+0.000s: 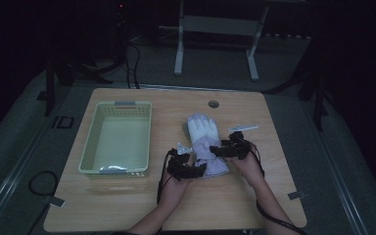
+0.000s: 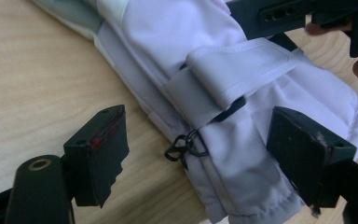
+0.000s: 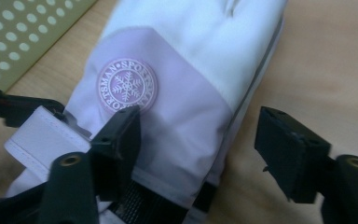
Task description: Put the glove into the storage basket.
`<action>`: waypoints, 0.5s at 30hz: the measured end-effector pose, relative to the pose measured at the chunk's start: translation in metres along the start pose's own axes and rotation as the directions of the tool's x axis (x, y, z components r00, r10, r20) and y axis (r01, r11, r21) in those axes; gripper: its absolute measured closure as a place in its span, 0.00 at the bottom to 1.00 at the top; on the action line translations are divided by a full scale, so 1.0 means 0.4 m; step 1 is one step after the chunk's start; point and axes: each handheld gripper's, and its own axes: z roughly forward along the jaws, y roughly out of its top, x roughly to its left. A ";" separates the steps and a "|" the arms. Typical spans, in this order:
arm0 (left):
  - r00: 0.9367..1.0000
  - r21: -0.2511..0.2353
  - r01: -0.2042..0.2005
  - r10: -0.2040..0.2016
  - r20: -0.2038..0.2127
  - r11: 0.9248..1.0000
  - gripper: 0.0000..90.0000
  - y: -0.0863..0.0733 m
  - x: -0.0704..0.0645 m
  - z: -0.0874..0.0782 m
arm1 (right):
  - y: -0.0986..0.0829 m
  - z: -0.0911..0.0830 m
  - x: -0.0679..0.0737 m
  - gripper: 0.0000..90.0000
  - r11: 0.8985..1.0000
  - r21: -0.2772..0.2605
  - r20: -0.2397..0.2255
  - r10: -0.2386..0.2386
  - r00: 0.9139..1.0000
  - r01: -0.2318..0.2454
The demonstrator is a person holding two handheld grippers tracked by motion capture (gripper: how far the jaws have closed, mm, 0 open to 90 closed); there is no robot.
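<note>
Dim room, light wooden table (image 1: 127,205) with a pale green perforated basket (image 1: 90,147) on its left half. White-and-lilac ski glove (image 1: 204,139) lies flat at table centre, fingers pointing away from the person, cuff toward them, just right of the basket. A small white tag-like item (image 1: 243,128) sits beside the glove on the right.

Left hand (image 1: 172,188) comes in from the bottom edge, forearm angled up and slightly right, holding the left gripper (image 2: 196,154) at the cuff's near-left corner. Its jaws are spread wide, straddling the cuff edge: one jaw over bare wood, the other over fabric. Cuff strap (image 2: 235,70) and a small black clip (image 2: 185,147) lie between them. Not clamped on anything.

Right hand (image 1: 250,166) comes in from the lower right, forearm angled up and left, right gripper (image 3: 198,149) low over the cuff's right side. Jaws also apart: one sits over the lilac panel below the round snowflake badge (image 3: 127,87), the other over the table off the glove's edge. No grasp; whether the jaw over the fabric touches it can't be told.
</note>
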 end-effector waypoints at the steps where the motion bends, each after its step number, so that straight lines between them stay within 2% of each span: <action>1: 1.000 0.008 0.009 -0.009 0.016 1.000 0.26 -0.003 0.005 0.005 | -0.006 0.012 -0.013 0.42 0.998 0.035 -0.035 0.051 0.998 -0.050; 2: 1.000 0.010 0.017 -0.017 0.021 1.000 0.26 -0.005 0.007 0.008 | -0.006 0.012 -0.013 0.42 0.998 0.035 -0.035 0.051 0.998 -0.050; 3: 0.999 0.015 0.018 -0.018 0.029 1.000 0.26 -0.007 0.009 0.011 | -0.007 0.016 -0.017 0.44 0.996 0.052 -0.044 0.078 0.996 -0.076; 4: 0.999 0.019 0.017 -0.018 0.045 1.000 0.29 -0.007 0.011 0.014 | -0.009 0.019 -0.023 0.47 0.993 0.070 -0.068 0.100 0.993 -0.096; 5: 0.998 0.023 0.022 -0.024 0.058 0.999 0.34 -0.007 0.013 0.016 | -0.012 0.024 -0.033 0.51 0.987 0.090 -0.098 0.138 0.986 -0.130; 6: 0.997 0.025 0.025 -0.027 0.074 0.999 0.34 -0.007 0.015 0.018 | -0.012 0.024 -0.033 0.51 0.987 0.090 -0.098 0.138 0.986 -0.130; 7: 0.994 0.035 0.031 -0.034 0.099 0.999 0.38 -0.006 0.019 0.021 | -0.013 0.025 -0.036 0.52 0.986 0.094 -0.112 0.146 0.983 -0.136; 10: 0.989 0.048 0.055 -0.062 0.136 0.997 0.46 -0.006 0.028 0.025 | -0.017 0.028 -0.043 0.58 0.983 0.098 -0.141 0.169 0.976 -0.156; 11: 0.985 0.055 0.066 -0.074 0.155 0.996 0.50 -0.007 0.033 0.026 | -0.018 0.029 -0.045 0.59 0.982 0.098 -0.146 0.173 0.974 -0.160; 12: 0.985 0.055 0.066 -0.074 0.155 0.996 0.56 -0.007 0.033 0.026 | -0.018 0.029 -0.045 0.59 0.982 0.098 -0.146 0.173 0.974 -0.160; 13: 0.984 0.061 0.067 -0.076 0.162 0.996 0.56 -0.006 0.035 0.025 | -0.019 0.030 -0.046 0.64 0.982 0.097 -0.149 0.175 0.973 -0.161; 14: 0.984 0.063 0.064 -0.074 0.164 0.996 0.65 -0.004 0.035 0.024 | -0.017 0.029 -0.043 0.73 0.984 0.099 -0.136 0.163 0.977 -0.150; 15: 0.984 0.070 0.060 -0.070 0.162 0.996 0.65 -0.001 0.034 0.022 | -0.017 0.029 -0.043 0.73 0.984 0.099 -0.136 0.163 0.977 -0.150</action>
